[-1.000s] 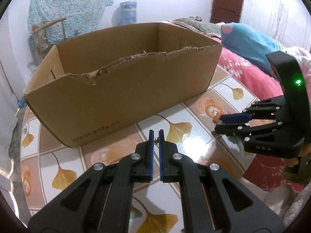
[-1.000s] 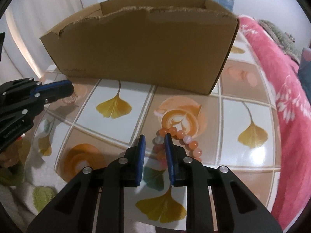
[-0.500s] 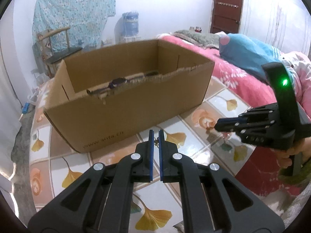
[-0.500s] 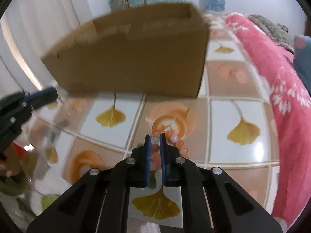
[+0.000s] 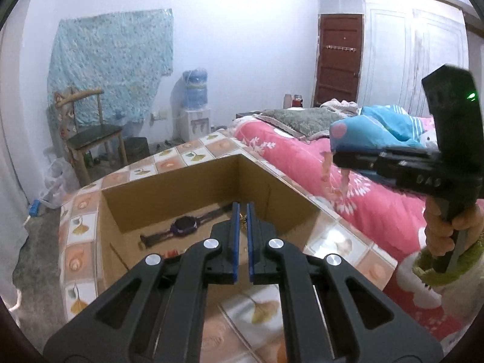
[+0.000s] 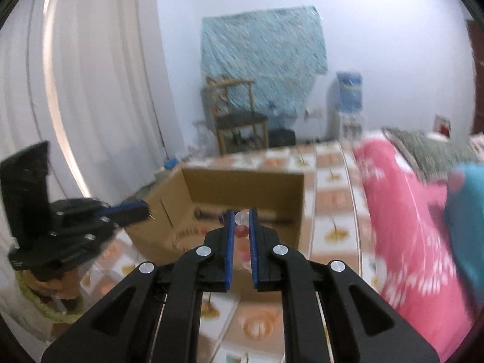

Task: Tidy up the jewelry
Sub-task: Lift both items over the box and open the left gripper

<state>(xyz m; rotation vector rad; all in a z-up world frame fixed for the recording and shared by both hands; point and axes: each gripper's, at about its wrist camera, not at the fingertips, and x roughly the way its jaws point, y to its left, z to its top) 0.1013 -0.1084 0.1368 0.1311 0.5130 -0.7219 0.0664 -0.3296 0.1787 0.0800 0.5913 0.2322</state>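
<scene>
Tongs [image 5: 242,211] in the left hand hang above the open box [image 5: 187,187], their blue pads drawn close around a small gold trinket [image 5: 242,218], too small to identify, pinched between them. Inside the box a dark watch [image 5: 184,227] lies flat on the bottom, strap stretched out, and something red [image 5: 171,253] shows at the near inner edge, mostly hidden by the tongs. The box stands on a table [image 5: 193,154] covered in a cloth of leaf and coffee-cup squares. To the right, the right tongs [image 5: 340,160] are held higher, level, by a hand [image 5: 447,230] gripping the handle; a string of pale orange beads [image 5: 328,166] dangles from their tip, blurred, over the pink bed [image 5: 378,211]. From the right wrist view, the right tongs [image 6: 241,220] are clamped on the beads [image 6: 242,230]: one clear bead and one reddish one sit between the pads, more hang below, blurred. They point toward the box [image 6: 242,187], with the left tongs [image 6: 142,211] at the left, near the box's left wall. Beyond the table stand a wooden chair [image 5: 90,133] and a water dispenser [image 5: 195,103] against the wall.
</scene>
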